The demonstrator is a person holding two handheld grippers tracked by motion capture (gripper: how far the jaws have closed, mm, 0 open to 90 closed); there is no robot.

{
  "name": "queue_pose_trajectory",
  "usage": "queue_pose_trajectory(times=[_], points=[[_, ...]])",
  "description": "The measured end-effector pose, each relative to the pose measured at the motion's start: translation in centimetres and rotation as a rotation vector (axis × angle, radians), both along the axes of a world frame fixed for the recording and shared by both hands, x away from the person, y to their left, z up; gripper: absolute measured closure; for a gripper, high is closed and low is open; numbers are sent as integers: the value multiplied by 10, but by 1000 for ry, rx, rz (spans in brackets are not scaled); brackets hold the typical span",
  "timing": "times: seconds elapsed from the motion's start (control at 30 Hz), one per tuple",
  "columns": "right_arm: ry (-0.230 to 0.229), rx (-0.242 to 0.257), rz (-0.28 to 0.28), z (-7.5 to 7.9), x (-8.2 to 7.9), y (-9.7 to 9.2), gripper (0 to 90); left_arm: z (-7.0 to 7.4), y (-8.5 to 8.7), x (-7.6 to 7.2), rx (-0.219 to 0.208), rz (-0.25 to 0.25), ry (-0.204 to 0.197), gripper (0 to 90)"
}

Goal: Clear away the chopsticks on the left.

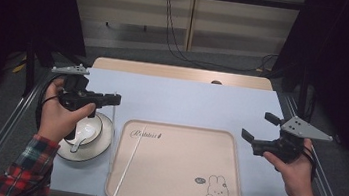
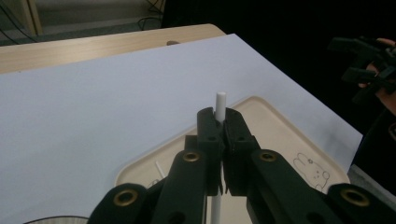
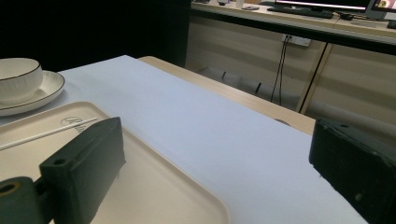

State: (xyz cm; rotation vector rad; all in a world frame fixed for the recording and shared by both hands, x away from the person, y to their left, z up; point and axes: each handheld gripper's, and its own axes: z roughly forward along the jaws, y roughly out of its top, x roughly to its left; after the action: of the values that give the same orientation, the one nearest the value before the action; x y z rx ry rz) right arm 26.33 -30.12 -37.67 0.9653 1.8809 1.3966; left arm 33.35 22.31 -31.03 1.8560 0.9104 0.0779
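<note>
In the high view, the left gripper (image 1: 112,99) hung over the tray's (image 1: 235,161) left edge, its fingers pinched on the top of one white chopstick (image 1: 111,135) that dropped straight down. A second chopstick (image 1: 131,158) lay slanted on the tray. A bowl (image 1: 89,129) with a spoon (image 1: 79,141) sat on a plate (image 1: 98,151) just left of the tray. The right gripper (image 1: 258,128) hovered at the tray's right, fingers spread wide, holding nothing.

The left gripper view showed what the high view could not: the chopstick's tip (image 2: 220,105) poked above the closed fingers (image 2: 208,130), clamped squarely between them. To place it well, I judged the stick should be lowered and tipped flat beside its mate before letting go.

In the right gripper view, the parted fingers (image 3: 88,163) framed the pale surface (image 3: 196,121), and the bowl's side and dark rim line (image 3: 18,77) showed clearly.
</note>
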Motion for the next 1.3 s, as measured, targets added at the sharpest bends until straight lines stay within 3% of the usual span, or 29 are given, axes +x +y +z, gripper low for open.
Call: queue_pose_trajectory(times=[0.13, 0.2, 0.23, 0.43, 0.77, 1.07, 1.3], points=[[1, 0, -1, 0, 0, 0, 31, 0, -5, 0, 11, -19, 17, 877], [6, 1, 0, 0, 0, 0, 31, -4, -7, 0, 37, -24, 30, 877], [5, 3, -2, 0, 0, 0, 31, -7, -7, 1, 25, -28, 43, 877], [8, 5, 2, 0, 0, 0, 31, -26, -10, 6, 5, 9, 131, 876], [9, 4, 3, -1, 0, -1, 31, -44, -16, 7, -15, 75, 203, 873], [6, 2, 3, 0, 0, 0, 31, -65, -22, 12, 2, 123, 236, 862], [7, 4, 5, 0, 0, 0, 31, -84, -33, 17, 44, 168, 256, 853]])
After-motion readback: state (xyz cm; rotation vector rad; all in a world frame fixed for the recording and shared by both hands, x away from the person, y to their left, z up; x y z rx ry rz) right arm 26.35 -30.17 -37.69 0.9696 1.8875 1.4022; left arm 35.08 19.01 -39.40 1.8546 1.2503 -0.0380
